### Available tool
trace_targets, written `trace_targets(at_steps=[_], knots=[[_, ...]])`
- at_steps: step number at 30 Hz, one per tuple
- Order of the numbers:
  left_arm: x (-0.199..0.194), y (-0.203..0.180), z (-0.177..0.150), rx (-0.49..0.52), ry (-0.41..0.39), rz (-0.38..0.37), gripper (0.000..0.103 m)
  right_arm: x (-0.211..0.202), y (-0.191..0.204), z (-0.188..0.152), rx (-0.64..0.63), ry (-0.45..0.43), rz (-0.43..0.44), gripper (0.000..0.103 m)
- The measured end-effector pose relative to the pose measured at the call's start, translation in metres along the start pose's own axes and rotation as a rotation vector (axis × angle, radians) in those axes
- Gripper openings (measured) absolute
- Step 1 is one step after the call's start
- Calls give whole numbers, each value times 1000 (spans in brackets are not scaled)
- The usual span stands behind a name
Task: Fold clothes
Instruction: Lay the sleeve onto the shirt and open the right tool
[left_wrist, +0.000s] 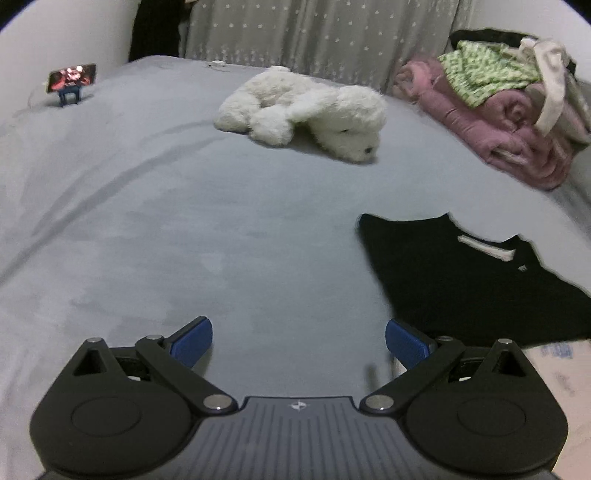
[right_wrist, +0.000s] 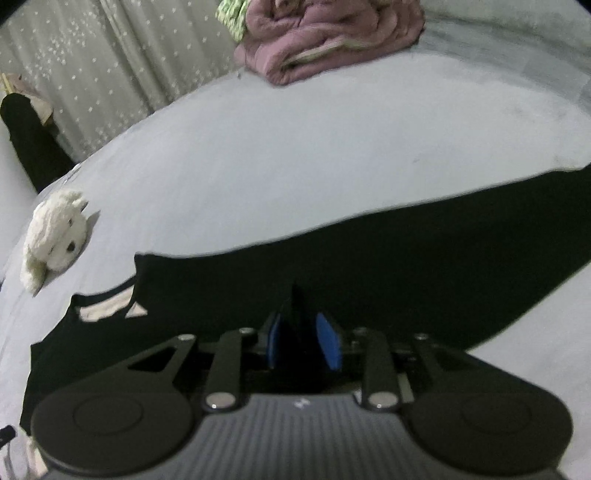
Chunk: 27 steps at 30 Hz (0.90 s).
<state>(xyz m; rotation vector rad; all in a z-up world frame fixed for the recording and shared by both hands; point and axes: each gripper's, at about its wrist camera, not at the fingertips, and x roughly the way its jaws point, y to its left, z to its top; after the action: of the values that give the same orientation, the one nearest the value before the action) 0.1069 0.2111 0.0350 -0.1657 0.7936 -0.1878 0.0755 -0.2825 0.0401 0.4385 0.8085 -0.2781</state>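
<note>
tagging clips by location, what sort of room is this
Most likely a bedroom: a bed with a grey sheet, a white stuffed dog lying on it, and a pile of blankets and clothes by the curtain.

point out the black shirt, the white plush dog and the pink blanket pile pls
black shirt (left_wrist: 461, 291): left wrist view, chest panel.
white plush dog (left_wrist: 303, 107): left wrist view, its back.
pink blanket pile (right_wrist: 325, 40): right wrist view, folded front.

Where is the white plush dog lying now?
The white plush dog lies on the grey bed, far centre in the left wrist view, left of the pink blanket pile.
</note>
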Motion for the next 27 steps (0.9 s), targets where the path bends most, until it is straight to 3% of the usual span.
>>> trace_targets(at_steps=[2, 5, 8, 16, 24, 26, 27], knots=[[2, -8, -2, 23, 2, 6, 101, -6, 13, -1, -41, -17, 7, 25], [6, -15, -4, 29, 8, 19, 101, -10, 56, -10, -161, 6, 94, 30], [9, -15, -6, 13, 23, 15, 101, -4, 112, -20, -296, 45, 202, 32], [14, -25, -9, 85, 43, 71, 101, 35, 268, -38, -663, 100, 360, 32], [15, -26, -12, 111, 47, 77, 101, 84, 355, -57, -874, 154, 416, 31], [16, -29, -13, 130, 53, 88, 102, 95, 362, -62, -902, 179, 411, 13], [17, -31, -14, 142, 57, 96, 102, 97, 362, -65, -927, 182, 400, 11]])
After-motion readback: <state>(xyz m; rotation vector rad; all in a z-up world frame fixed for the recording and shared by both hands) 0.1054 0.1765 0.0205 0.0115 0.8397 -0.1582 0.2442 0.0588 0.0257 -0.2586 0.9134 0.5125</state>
